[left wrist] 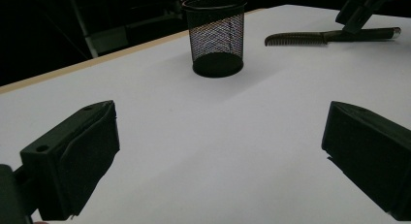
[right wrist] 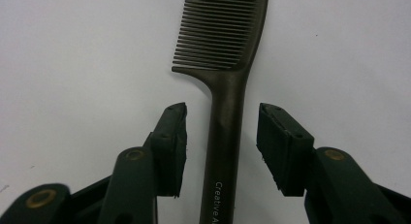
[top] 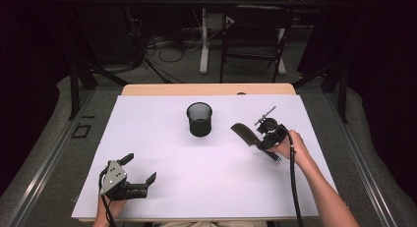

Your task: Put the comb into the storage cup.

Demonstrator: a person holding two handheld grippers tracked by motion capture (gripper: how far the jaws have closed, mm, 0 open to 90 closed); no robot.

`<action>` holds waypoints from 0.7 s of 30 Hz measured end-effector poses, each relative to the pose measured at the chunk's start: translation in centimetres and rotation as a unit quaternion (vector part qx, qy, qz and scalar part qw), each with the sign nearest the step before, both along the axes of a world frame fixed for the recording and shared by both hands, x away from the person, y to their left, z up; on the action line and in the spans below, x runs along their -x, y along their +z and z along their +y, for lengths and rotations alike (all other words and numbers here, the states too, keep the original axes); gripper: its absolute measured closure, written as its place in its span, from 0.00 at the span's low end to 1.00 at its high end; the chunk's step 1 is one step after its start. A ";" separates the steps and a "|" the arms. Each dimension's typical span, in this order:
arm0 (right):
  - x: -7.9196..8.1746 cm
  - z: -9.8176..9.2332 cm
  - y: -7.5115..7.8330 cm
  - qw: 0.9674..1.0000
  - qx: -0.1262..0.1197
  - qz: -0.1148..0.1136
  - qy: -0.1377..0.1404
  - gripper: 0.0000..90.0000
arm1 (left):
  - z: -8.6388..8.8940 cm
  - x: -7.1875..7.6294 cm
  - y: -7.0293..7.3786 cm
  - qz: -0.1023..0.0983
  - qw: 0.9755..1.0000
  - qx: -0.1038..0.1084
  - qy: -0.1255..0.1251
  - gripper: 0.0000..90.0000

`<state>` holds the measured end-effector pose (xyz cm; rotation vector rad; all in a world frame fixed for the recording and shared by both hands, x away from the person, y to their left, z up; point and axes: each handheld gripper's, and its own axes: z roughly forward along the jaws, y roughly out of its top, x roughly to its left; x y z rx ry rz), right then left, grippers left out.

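1. Black rubber pads on our right gripper (right wrist: 220, 151) are sitting either side of the comb (right wrist: 228, 88) handle in the lower middle of the right gripper view, with a strip of white showing on each side. So the jaws are standing apart around the handle and are not yet pressing on it.

2. We are seeing the comb lying flat on the white table (top: 162, 187), teeth pointing to the top of that view and the handle running down between the pads. In the high view the comb (top: 244, 133) is lying right of centre, with our right gripper (top: 265, 138) poised over its handle end.

3. We are keeping our left gripper (left wrist: 220, 156) idle at the lower left of the high view (top: 140, 173), its jaws spread wide with nothing between them. From its own view the mesh cup (left wrist: 216, 37) is standing upright at the upper middle, and the comb (left wrist: 310, 38) is lying to the upper right.

4. In the high view the mesh cup (top: 199, 119) is standing just above the centre, near the comb's toothed end but apart from it.

5. What we are judging as risky:
   - The handle is slim and flat against the table, so the pads may scrape the surface or slide over the handle instead of catching it.
   - The handle is sitting slightly nearer the left pad, so one pad may touch first and swivel the comb.
   - A grip this far back may let the toothed end droop on lifting.
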<state>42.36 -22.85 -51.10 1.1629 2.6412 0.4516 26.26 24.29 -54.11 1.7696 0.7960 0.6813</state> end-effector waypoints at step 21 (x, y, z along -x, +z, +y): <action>-1.5 0.8 -1.4 0.999 0.042 0.028 -0.006 0.75 | 0.0 0.0 0.0 -0.002 1.000 0.004 -0.002 0.00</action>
